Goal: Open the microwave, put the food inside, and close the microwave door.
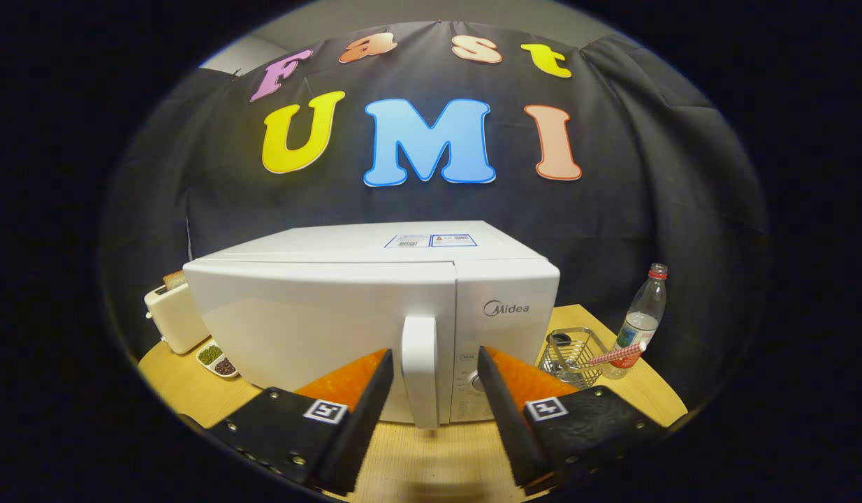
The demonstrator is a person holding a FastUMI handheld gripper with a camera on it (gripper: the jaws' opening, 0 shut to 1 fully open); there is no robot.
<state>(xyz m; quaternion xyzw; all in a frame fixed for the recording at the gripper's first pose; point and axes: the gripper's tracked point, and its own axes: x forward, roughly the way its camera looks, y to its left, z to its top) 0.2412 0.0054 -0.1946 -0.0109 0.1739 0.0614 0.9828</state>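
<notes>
A white microwave stands on a wooden table, its door shut. Its vertical white door handle rises between my two fingers, which straddle it with a gap on each side. My gripper is open, its tips level with the handle and close to the door face. The control panel with a knob sits just right of the handle, partly hidden behind my right finger.
A cream toaster with bread stands left of the microwave. A small white dish of dark and green bits lies in front of it. Right of the microwave are a wire basket and a clear plastic bottle.
</notes>
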